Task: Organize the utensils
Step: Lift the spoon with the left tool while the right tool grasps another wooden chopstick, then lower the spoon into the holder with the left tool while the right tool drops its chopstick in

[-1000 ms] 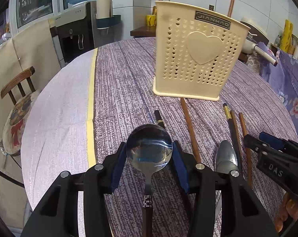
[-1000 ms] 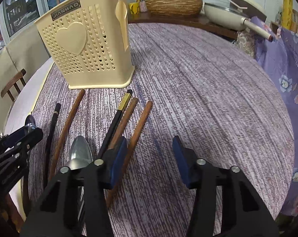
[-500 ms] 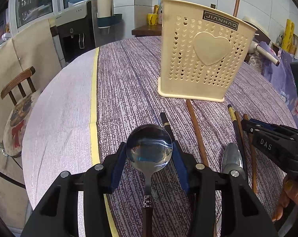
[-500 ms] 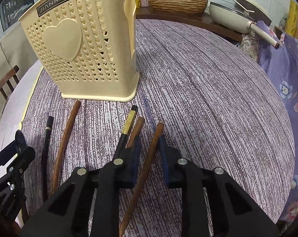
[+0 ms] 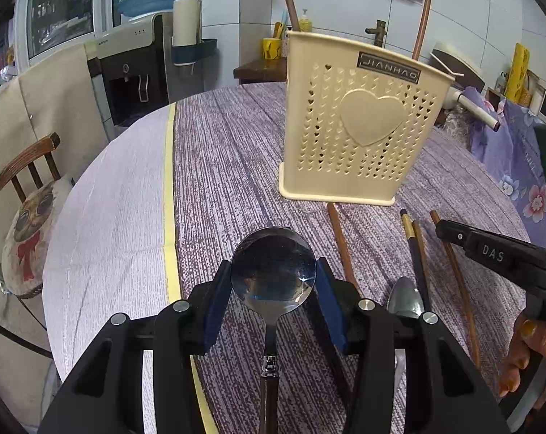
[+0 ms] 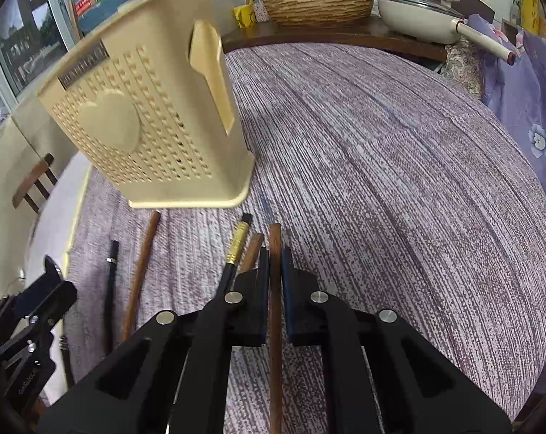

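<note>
My left gripper [image 5: 273,289] is shut on a steel spoon [image 5: 273,269] with a dark handle, held above the table. A cream perforated utensil holder [image 5: 359,126] with a heart stands ahead of it; it also shows in the right wrist view [image 6: 146,133]. My right gripper [image 6: 274,271] is shut on a brown wooden chopstick [image 6: 274,246], whose tip points toward the holder. On the cloth lie another brown chopstick [image 6: 141,271], a black chopstick with a gold band [image 6: 235,249], a thin black chopstick [image 6: 110,282] and a second spoon [image 5: 405,298].
The round table has a purple woven cloth [image 6: 381,162] and a pale strip with a yellow line [image 5: 168,199] on the left. A wooden chair [image 5: 27,195] stands left of the table. A counter behind holds a wicker basket [image 6: 316,3] and a pan [image 6: 417,18].
My right gripper has closed on the brown chopstick and lifted it toward the holder. My left gripper, still holding the spoon, has risen and drawn back a little.
</note>
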